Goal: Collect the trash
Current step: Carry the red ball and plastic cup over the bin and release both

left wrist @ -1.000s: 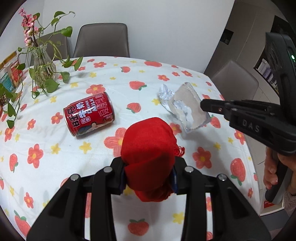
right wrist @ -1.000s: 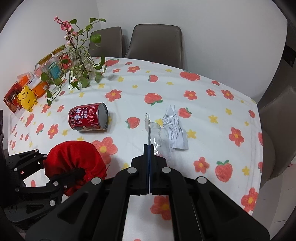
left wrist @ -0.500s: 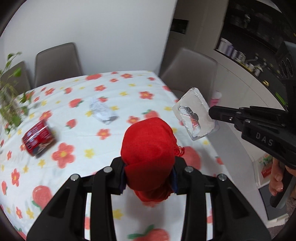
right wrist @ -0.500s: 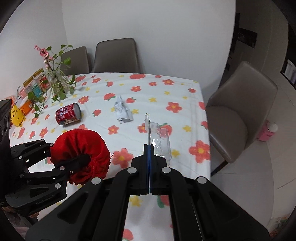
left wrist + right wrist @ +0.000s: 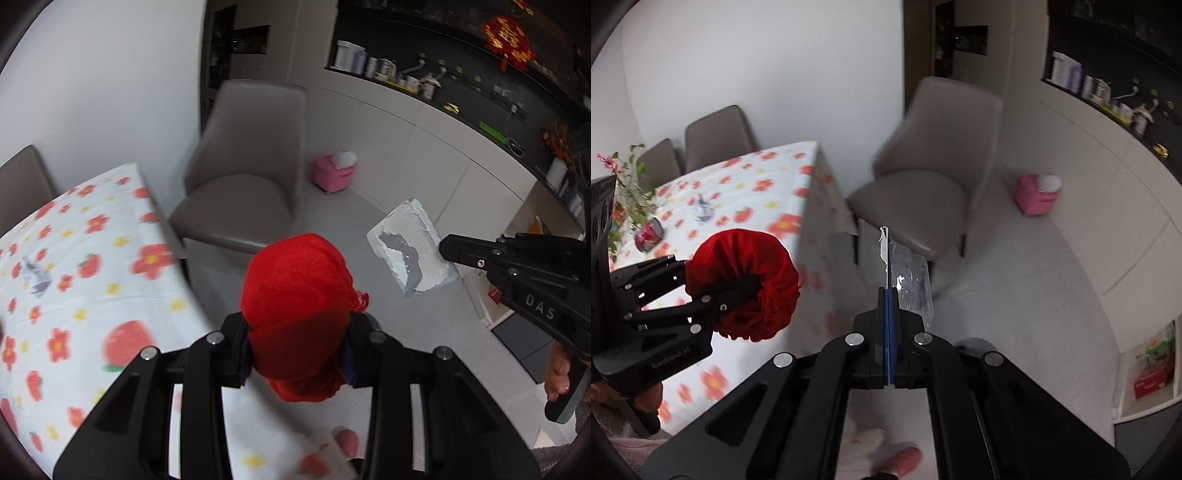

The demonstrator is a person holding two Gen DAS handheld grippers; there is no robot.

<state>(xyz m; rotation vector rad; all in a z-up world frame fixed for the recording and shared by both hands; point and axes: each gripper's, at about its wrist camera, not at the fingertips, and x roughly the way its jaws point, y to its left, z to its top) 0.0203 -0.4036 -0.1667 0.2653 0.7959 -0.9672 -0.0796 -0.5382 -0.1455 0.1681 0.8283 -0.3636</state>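
A bunched red mesh ball and a clear plastic blister pack are held aloft; a red can and crumpled wrapper are left on the tabletop.

White walls, grey chair, pale tiled floor.

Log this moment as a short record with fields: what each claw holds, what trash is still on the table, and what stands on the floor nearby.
left claw: shut on red mesh bag
right claw: shut on clear plastic blister pack
trash left on table: red can, crumpled wrapper
table cover: white cloth printed with flowers and strawberries
beside the table: grey chair
on the floor: small pink bin by the white cabinets
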